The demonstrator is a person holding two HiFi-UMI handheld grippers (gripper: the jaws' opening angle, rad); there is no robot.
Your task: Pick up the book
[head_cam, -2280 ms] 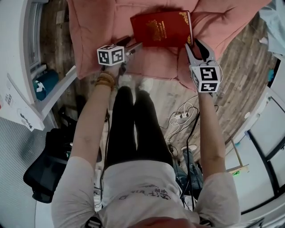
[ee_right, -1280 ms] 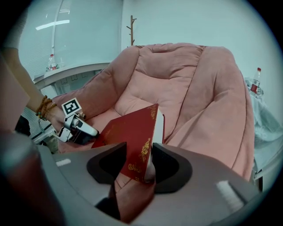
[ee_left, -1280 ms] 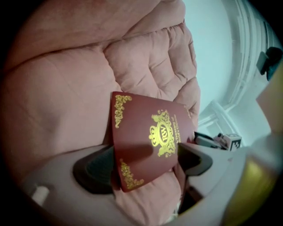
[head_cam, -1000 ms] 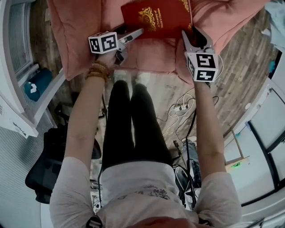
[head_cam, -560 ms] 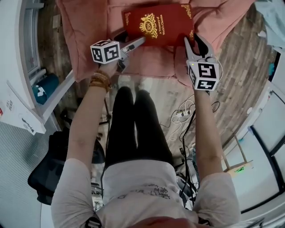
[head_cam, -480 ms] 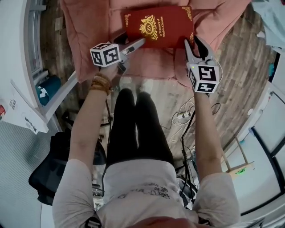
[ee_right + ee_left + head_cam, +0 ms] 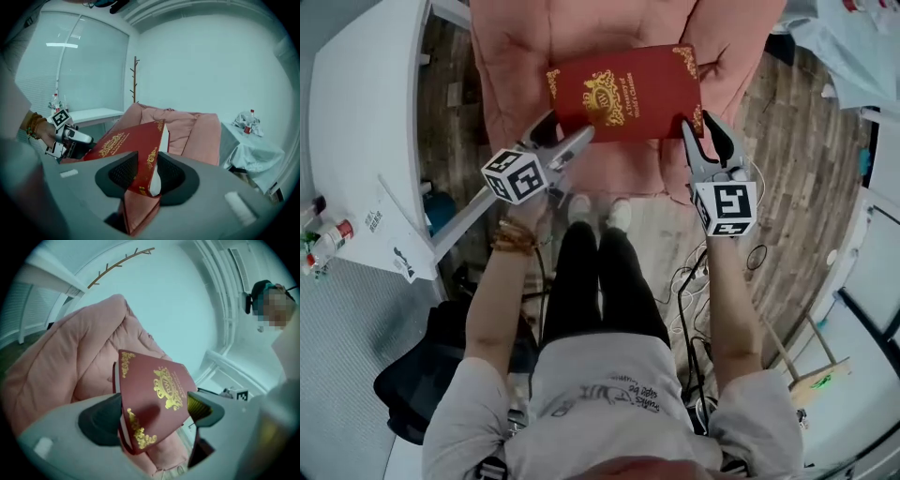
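While a pink padded armchair (image 7: 614, 28) fills the top of the head view and a white surface (image 7: 366, 112) runs down its left side, the red book (image 7: 628, 94) with gold ornament is held clear of the cushions, cover up, carried between both claws. The left claw (image 7: 570, 129) is clamped on the book's lower left corner, and its own view shows that corner (image 7: 154, 404) wedged tight between its jaws. The right claw (image 7: 697, 124) bites the lower right corner, with the cover and page edges (image 7: 140, 164) pinched between its dark jaws, which have just been closing on it. Small bottles (image 7: 323, 239) stand at the surface's near end. A beaded bracelet (image 7: 516, 242) sits just behind the left claw.
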